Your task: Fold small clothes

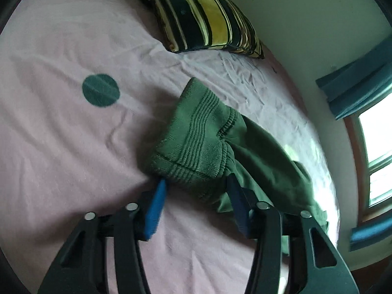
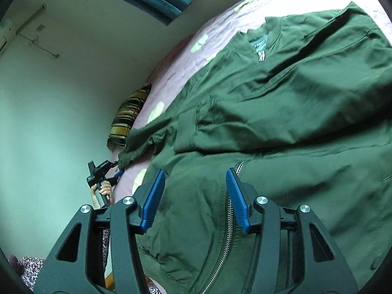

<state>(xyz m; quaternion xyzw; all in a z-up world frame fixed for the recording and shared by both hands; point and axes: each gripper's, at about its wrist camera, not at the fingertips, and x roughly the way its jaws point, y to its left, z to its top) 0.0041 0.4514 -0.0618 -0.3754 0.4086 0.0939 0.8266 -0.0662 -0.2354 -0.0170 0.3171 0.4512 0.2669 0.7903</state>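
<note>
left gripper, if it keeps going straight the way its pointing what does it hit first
Most likely the ribbed cuff of the green jacket's sleeve, which lies right ahead of the left gripper; its open fingertips already flank the cuff's near edge. Depth is hard to judge.

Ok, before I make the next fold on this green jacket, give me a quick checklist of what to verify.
1. Jacket lying on the sheet: ok, though rumpled.
2. Left claw at the sleeve cuff: ok, the cuff sits between its tips.
3. Left claw gripping the cuff: cannot tell.
4. Right claw free: ok, open above the zipper, pinching nothing.
5. Pillow clear of the cuff: ok, they lie apart.
</note>
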